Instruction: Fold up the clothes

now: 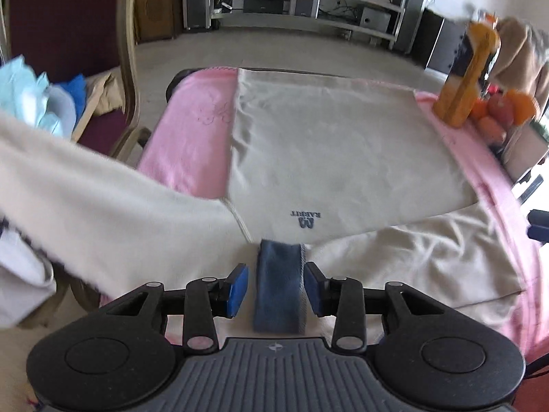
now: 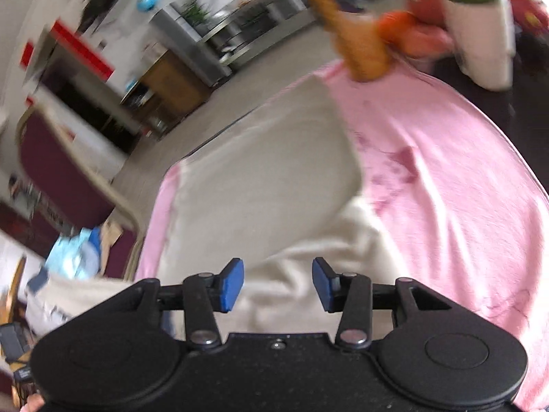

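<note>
A cream shirt with a small dark logo lies flat on a pink cloth that covers the table. One sleeve stretches off to the left. The shirt's blue collar band lies between the fingers of my left gripper, which is open just above it. My right gripper is open and empty above the shirt's near part, in a blurred view.
An orange toy giraffe and a pile of fruit stand at the table's far right corner, with a white pot beside them. A maroon chair holding blue cloths stands to the left. A TV rack is far behind.
</note>
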The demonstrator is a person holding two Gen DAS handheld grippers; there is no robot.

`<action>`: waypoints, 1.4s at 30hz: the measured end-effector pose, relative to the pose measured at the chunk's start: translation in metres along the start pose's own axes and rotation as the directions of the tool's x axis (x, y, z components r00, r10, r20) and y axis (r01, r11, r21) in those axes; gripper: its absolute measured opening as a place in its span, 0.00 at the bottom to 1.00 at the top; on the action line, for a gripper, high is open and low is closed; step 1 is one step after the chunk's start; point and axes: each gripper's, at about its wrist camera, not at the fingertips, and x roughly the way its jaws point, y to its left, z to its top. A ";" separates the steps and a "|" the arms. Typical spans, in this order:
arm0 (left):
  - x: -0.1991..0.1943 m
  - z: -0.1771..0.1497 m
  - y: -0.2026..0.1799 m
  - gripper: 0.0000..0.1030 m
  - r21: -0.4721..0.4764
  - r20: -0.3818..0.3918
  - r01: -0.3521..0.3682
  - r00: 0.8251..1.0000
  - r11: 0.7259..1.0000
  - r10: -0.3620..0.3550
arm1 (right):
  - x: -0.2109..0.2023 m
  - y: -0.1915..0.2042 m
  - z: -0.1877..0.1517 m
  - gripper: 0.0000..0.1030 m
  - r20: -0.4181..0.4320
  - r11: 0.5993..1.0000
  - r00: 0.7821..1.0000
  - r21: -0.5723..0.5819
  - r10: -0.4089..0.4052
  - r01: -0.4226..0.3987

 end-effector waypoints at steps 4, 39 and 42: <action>0.023 -0.014 0.001 0.38 -0.078 -0.005 -0.037 0.999 0.996 0.036 | 0.012 -0.026 -0.003 0.43 -0.008 0.997 0.998 0.057 -0.057 0.057; 0.065 -0.007 0.025 0.41 -0.274 -0.159 0.006 0.986 0.962 -0.051 | 0.035 -0.020 -0.019 0.33 -0.086 0.999 0.995 -0.017 -0.047 0.046; 0.070 -0.002 0.020 0.41 -0.247 -0.156 -0.006 0.987 0.969 -0.033 | 0.039 -0.022 -0.019 0.33 -0.099 0.997 0.992 -0.008 -0.077 0.077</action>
